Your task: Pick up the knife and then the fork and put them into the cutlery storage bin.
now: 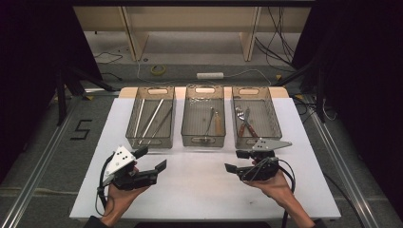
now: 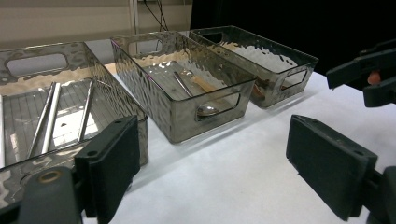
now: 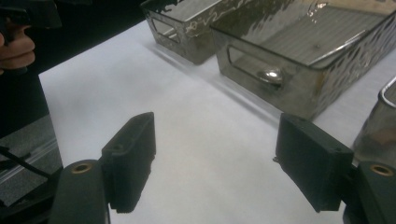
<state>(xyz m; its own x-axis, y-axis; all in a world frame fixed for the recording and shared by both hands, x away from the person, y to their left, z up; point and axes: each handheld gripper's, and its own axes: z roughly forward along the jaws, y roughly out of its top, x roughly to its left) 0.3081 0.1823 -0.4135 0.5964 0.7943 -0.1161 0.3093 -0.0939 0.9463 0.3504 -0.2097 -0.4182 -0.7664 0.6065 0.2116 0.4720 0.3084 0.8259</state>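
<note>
Both the left gripper (image 1: 151, 159) and right gripper (image 1: 236, 160) hover spread and empty over the white table (image 1: 199, 190), cutlery sits in three bins (image 1: 203, 140), and a low reach risks clipping a rim.

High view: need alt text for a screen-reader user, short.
Two hands hold open black claws, left claw and right claw, over a white table, gripping nothing. Behind them stand three clear bins in a row: left bin with long metal rods, middle bin with a spoon, right bin with red-handled pliers.
</note>
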